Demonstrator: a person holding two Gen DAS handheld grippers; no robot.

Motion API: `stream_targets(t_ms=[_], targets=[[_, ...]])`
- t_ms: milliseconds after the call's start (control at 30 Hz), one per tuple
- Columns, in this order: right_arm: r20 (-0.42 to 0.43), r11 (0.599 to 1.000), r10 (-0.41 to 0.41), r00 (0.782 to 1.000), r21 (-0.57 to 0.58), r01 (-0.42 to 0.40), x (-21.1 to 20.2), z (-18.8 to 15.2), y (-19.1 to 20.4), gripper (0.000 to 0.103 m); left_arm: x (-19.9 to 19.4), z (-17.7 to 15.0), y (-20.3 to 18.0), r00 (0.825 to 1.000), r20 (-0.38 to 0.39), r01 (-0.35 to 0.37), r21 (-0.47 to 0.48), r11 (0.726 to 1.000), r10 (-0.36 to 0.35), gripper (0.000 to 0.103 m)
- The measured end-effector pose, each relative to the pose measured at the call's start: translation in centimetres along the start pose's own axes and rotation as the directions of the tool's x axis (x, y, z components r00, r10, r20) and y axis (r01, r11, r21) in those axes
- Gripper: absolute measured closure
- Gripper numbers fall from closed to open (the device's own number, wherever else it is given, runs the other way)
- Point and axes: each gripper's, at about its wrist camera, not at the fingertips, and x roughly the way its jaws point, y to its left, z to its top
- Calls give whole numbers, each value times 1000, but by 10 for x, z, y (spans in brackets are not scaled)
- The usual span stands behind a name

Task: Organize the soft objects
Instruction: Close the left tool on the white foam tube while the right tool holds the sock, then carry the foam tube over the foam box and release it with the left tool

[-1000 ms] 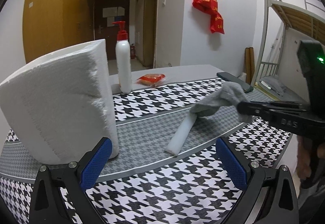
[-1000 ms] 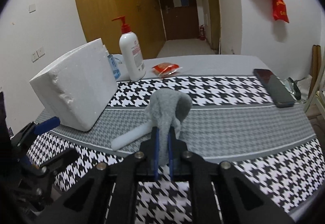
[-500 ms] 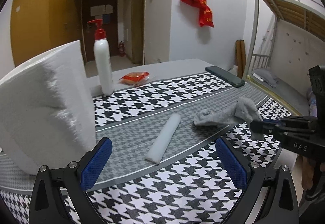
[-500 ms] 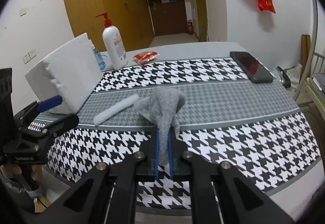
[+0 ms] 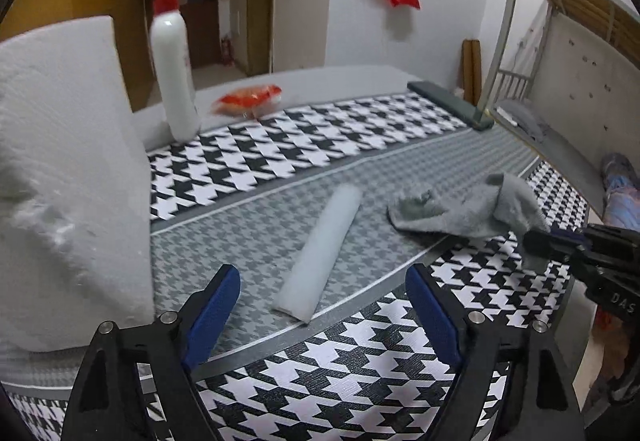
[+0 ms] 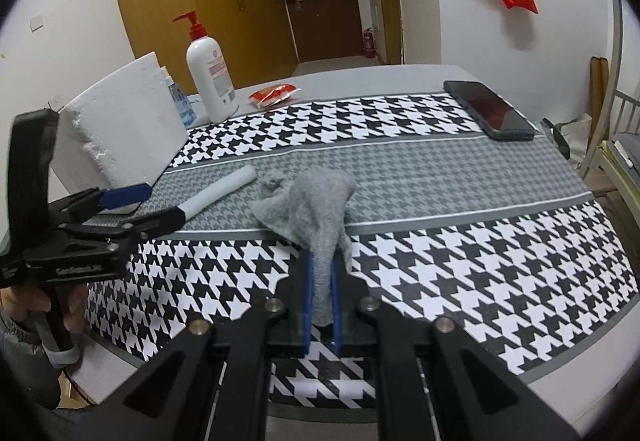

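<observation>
A grey sock [image 6: 316, 201] lies partly on the houndstooth tablecloth [image 6: 460, 241]. My right gripper [image 6: 320, 265] is shut on its near end, and the far part rests crumpled on the grey stripe. From the left wrist view the sock [image 5: 468, 209] sits at the right, with the right gripper [image 5: 536, 241] pinching it. A white foam roll [image 5: 324, 245] lies just left of the sock. Its near end sits between the blue pads [image 5: 216, 305] of my left gripper [image 5: 322, 277], whose jaws are closing without touching it. The left gripper [image 6: 160, 205] also shows beside the roll [image 6: 224, 189].
A big white foam block [image 5: 68, 177] stands close on the left. Behind it are a pump bottle [image 5: 174, 69] and a red packet [image 5: 248, 99]. A dark phone [image 6: 488, 109] lies at the far right. A bunk bed frame [image 5: 560, 21] stands past the table's right edge.
My left gripper came forward and down over the foam roll, and its jaws have narrowed. My right gripper lowered the sock until it lies partly on the table.
</observation>
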Motion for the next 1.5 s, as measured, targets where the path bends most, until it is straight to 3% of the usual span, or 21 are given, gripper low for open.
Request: stream_targets(t_ms=[200, 333, 400, 567, 700, 733, 800, 867, 933, 1333, 1400, 1500], targets=[[0, 1000, -1, 1000, -2, 1, -2, -4, 1, 92, 14, 3, 0, 998, -48, -30, 16, 999, 31, 33], [0, 1000, -5, 1000, 2, 5, -4, -6, 0, 92, 19, 3, 0, 997, -67, -24, 20, 1000, 25, 35], [0, 1000, -11, 1000, 8, 11, -5, -7, -1, 92, 23, 3, -1, 996, -81, -34, 26, 999, 36, 42], [4, 999, -25, 1000, 26, 25, -9, -10, -6, 92, 26, 6, -2, 996, -79, -42, 44, 998, 45, 49], [-5, 999, -41, 999, 24, 41, -10, -11, -6, 90, 25, 7, -2, 996, -73, -46, 50, 998, 49, 69], [-8, 999, -45, 999, 25, 45, -9, -11, -6, 88, 25, 7, -2, 996, -72, -44, 53, 998, 48, 71], [-7, 998, -54, 998, 21, 55, -9, -11, -5, 66, 25, 7, -2, 996, -71, -43, 51, 998, 46, 75], [7, 998, -54, 999, 18, 54, -10, -10, -4, 52, 25, 8, 3, 997, -69, -22, 30, 999, 24, 77], [13, 999, -48, 999, 14, 48, -11, -9, -3, 50, 24, 8, 7, 998, -67, -7, 17, 1000, 8, 78], [-26, 997, -80, 996, 15, 81, 14, 0, -3, 50, 13, 6, 12, 998, -15, 57, -3, 998, -57, 83], [-36, 997, -76, 996, 15, 77, 17, 1, -3, 66, 9, 5, 11, 998, 4, 64, 3, 998, -64, 83], [-45, 996, -84, 995, 10, 84, 20, 0, -3, 75, 7, 5, 11, 998, 13, 65, 6, 998, -65, 83]])
